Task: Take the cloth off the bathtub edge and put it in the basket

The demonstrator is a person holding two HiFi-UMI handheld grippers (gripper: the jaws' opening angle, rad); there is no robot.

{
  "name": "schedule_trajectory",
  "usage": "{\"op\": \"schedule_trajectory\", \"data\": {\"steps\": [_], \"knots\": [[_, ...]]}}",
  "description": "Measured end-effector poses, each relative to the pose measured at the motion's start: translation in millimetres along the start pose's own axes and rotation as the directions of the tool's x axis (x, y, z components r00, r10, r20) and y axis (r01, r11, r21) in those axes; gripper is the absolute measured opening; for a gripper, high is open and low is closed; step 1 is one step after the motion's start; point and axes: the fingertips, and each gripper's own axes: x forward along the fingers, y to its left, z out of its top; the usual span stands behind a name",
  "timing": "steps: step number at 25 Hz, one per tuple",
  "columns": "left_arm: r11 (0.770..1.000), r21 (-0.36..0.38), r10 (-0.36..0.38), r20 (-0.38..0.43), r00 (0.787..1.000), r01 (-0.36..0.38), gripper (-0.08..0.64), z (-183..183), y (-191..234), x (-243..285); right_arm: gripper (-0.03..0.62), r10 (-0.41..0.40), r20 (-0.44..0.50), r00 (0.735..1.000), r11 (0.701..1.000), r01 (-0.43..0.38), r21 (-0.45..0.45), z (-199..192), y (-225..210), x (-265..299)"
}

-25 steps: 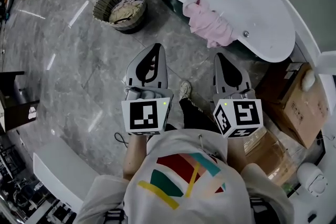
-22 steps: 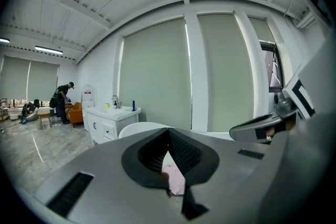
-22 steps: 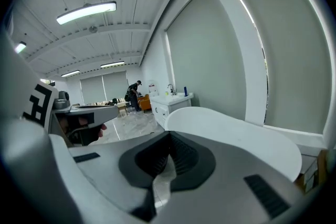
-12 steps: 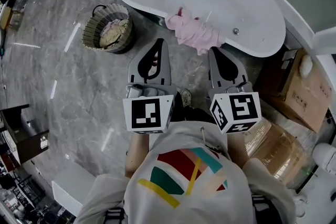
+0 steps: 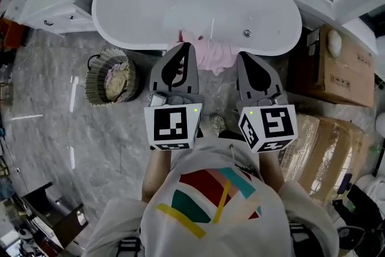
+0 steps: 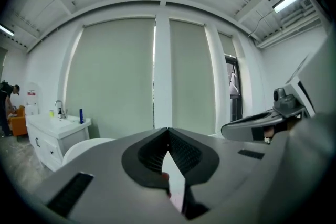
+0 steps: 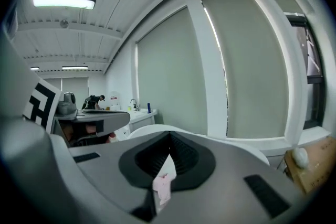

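Cloth (image 5: pixel 212 54), pink, soft and crumpled, is hanging over the middle of the near edge of the bathtub (image 5: pixel 150 3), a smooth white oval shell that is standing on a glossy grey marbled floor (image 5: pixel 48 129). A square-cornered brown cardboard box (image 5: pixel 337 69) is sitting off the tub's right end. A round woven basket (image 5: pixel 96 78) is standing below the tub's left end, holding rumpled beige fabric. The matte grey left gripper (image 5: pixel 182 48) and right gripper (image 5: pixel 245 57) are pointing at the tub's near edge on either side of the cloth, both keeping their ribbed black jaws pressed together and gripping nothing.
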Motion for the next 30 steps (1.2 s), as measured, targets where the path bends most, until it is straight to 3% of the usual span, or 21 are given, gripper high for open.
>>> {"op": "schedule_trajectory", "data": {"steps": [8, 14, 19, 23, 30], "knots": [[0.998, -0.033, -0.062, -0.018, 0.998, 0.061, 0.017, -14.3, 34.5, 20.0, 0.012, -0.103, -0.022, 0.994, 0.994, 0.104, 0.030, -9.1, 6.7, 22.4], [0.990, -0.049, -0.134, -0.065, 0.989, 0.131, 0.017, -33.6, 57.6, 21.7, 0.012, -0.135, -0.086, 0.987, 0.986, 0.142, 0.082, -28.9, 32.7, 46.0], [0.990, -0.117, -0.090, -0.097, 0.991, 0.079, 0.017, -51.8, 76.9, 26.5, 0.012, -0.182, -0.095, 0.979, 0.975, 0.192, 0.108, -37.7, 17.3, 43.4], [0.996, -0.075, -0.056, -0.084, 0.995, 0.049, 0.017, -40.7, 67.9, 39.2, 0.012, -0.189, -0.072, 0.979, 0.973, 0.196, 0.119, -26.0, -6.6, 39.8], [0.995, -0.086, -0.060, -0.071, 0.996, 0.054, 0.017, -32.5, 51.7, 50.1, 0.011, -0.160, -0.048, 0.986, 0.981, 0.164, 0.105, -16.7, -11.3, 37.8]]}}
